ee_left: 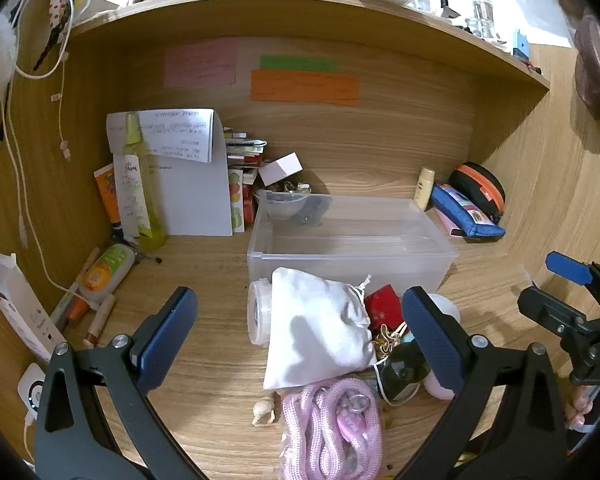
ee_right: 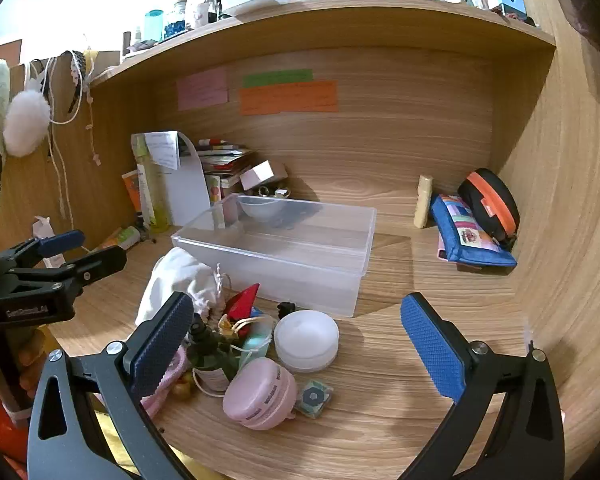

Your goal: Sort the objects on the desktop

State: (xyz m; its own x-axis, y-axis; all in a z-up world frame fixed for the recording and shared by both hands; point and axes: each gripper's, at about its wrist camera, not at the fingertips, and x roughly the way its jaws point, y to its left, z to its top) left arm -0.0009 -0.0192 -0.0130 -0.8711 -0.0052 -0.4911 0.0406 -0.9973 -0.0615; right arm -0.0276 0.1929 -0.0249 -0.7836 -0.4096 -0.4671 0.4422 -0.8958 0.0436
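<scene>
A clear plastic bin (ee_left: 352, 256) (ee_right: 284, 248) stands mid-desk with nothing inside. In front of it lies a pile: a white drawstring pouch (ee_left: 320, 332) (ee_right: 180, 276), a clear round jar (ee_left: 258, 316), a pink rope (ee_left: 332, 432), a red item (ee_right: 246, 302), a dark green bottle (ee_right: 208, 356), a white round container (ee_right: 306, 340) and a pink round case (ee_right: 260, 394). My left gripper (ee_left: 299, 296) hovers open over the pouch. My right gripper (ee_right: 297, 299) hovers open over the white container. Neither holds anything.
A blue pencil pouch (ee_right: 468, 232), a black-and-orange case (ee_right: 492, 204) and a pale tube (ee_right: 423, 200) sit at the back right. Papers (ee_left: 188, 184), bottles and booklets lean at the back left. Pens and an orange-labelled bottle (ee_left: 104, 272) lie by the left wall, where a cable hangs.
</scene>
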